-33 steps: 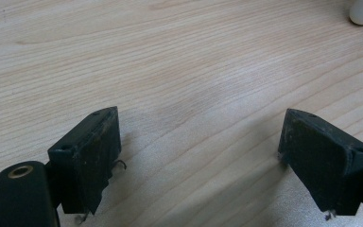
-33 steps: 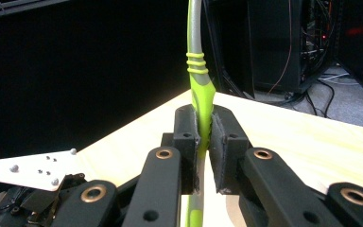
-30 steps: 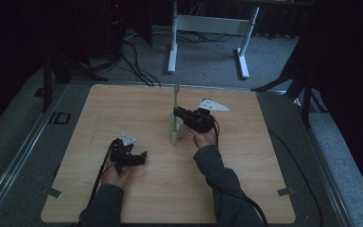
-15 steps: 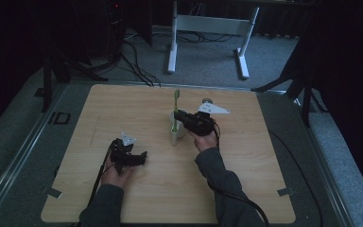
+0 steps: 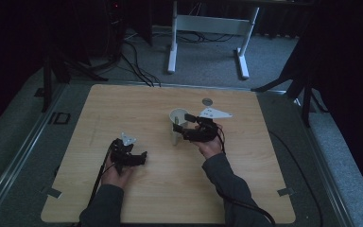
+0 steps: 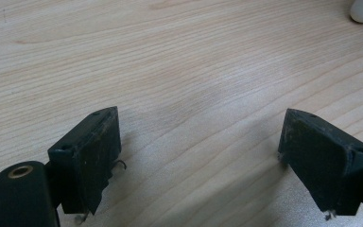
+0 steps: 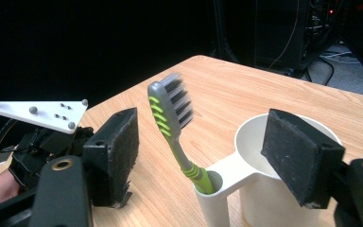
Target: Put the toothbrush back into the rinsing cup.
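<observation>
my right gripper has just been opening and now stands released, the green toothbrush leaning between its jaws untouched, handle seated in the side tube of the white toothbrush holder cup on the counter. to finish cleanly i should draw straight back without brushing the bristles. my left gripper rests spread and empty over the counter.
</observation>
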Tool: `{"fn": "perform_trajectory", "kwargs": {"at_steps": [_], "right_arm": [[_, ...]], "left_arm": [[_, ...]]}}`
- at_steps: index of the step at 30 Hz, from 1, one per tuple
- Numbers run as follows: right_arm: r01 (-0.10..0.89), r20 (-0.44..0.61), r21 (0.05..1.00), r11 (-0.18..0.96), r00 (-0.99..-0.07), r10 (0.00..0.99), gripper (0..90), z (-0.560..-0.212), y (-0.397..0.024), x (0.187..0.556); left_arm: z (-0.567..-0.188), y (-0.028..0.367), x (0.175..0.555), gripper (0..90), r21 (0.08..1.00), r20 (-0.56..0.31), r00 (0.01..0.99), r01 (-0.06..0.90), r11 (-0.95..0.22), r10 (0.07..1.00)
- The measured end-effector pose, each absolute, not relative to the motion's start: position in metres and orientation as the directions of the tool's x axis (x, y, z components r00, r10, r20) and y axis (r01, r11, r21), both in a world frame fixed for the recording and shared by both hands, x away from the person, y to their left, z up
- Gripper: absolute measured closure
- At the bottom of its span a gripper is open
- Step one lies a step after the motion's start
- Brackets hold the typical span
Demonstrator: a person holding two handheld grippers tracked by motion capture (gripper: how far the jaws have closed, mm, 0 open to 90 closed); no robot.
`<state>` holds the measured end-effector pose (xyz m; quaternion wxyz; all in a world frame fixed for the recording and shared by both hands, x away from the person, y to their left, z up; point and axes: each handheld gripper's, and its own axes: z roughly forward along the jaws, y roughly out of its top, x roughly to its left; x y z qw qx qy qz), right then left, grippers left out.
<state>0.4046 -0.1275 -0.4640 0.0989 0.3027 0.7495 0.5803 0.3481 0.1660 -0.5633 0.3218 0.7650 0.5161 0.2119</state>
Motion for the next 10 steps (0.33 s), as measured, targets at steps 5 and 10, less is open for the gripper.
{"fn": "perform_trajectory", "kwargs": {"at_steps": [5, 10], "right_arm": [[0.345, 0.207, 0.927, 0.148, -0.799, 0.565, 22.7, -0.464, -0.130, 0.402], [0.377, 0.230, 0.912, 0.163, -0.798, 0.558, 20.7, -0.464, -0.139, 0.399]], "left_arm": [[-0.563, 0.166, 0.348, 14.3, 0.711, -0.008, 0.378, 0.654, -0.261, 0.926], [-0.563, 0.166, 0.348, 14.3, 0.710, -0.008, 0.378, 0.654, -0.261, 0.926]]}}
